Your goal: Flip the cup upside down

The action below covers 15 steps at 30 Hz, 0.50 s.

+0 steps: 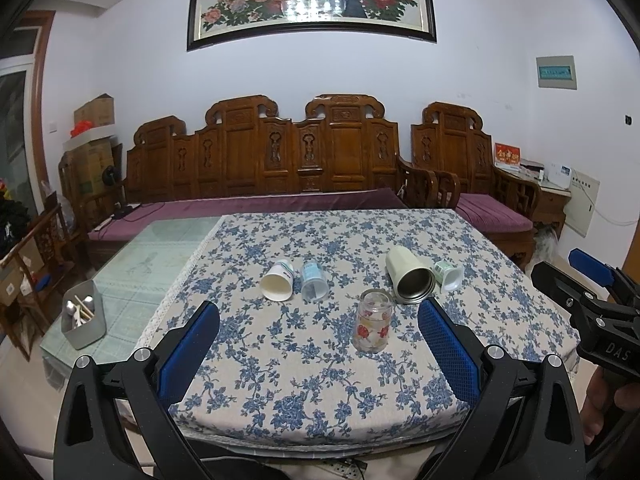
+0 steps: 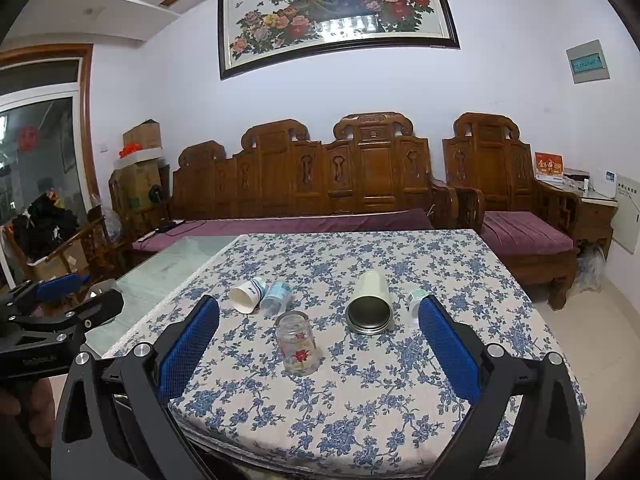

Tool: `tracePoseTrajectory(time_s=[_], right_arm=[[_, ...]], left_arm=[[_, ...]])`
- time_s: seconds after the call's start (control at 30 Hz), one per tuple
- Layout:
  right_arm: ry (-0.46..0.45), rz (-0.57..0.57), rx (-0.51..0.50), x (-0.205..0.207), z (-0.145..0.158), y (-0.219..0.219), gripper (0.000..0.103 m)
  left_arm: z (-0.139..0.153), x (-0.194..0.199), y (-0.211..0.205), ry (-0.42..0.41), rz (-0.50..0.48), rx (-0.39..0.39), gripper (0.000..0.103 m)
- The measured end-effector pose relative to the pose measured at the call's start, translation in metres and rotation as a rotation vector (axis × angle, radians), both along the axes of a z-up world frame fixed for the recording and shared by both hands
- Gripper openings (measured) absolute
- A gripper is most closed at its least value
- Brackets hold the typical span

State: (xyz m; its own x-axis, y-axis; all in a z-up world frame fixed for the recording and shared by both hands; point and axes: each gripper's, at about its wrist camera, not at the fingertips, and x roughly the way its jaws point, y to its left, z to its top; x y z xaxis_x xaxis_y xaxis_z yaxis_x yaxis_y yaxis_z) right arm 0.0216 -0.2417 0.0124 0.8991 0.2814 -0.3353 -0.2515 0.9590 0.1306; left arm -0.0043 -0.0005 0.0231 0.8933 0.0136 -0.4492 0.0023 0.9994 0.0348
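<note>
Glass cup (image 1: 373, 322) w/ red flowers stands mouth-down on floral cloth (image 1: 304, 380), near front edge, apart from four cups lying on sides behind. Left gripper (image 1: 318, 330) and right gripper (image 2: 319, 326) both spread wide, empty. Only left view shows grey utensil bin (image 1: 84, 316); right view shows peacock in painting (image 2: 336, 12).

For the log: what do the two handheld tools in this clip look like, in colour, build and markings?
Both match: black plastic frames with triangular cut-outs, silver round bolts at the pivots, and long fingers faced with blue textured pads. The left tool shows this in its own view, as does the right tool. Seen from the side, the right tool's body carries pale "DAS" lettering. No cables or sleeves are visible.
</note>
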Motion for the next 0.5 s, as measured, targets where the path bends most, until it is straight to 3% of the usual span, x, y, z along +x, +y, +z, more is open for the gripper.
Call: tracePoseTrajectory(time_s=[0.5], right_arm=[[-0.003, 0.000, -0.002, -0.0010, 0.0005, -0.0005, 0.101]], left_arm=[[0.0019, -0.0017, -0.0004, -0.004, 0.002, 0.004, 0.095]])
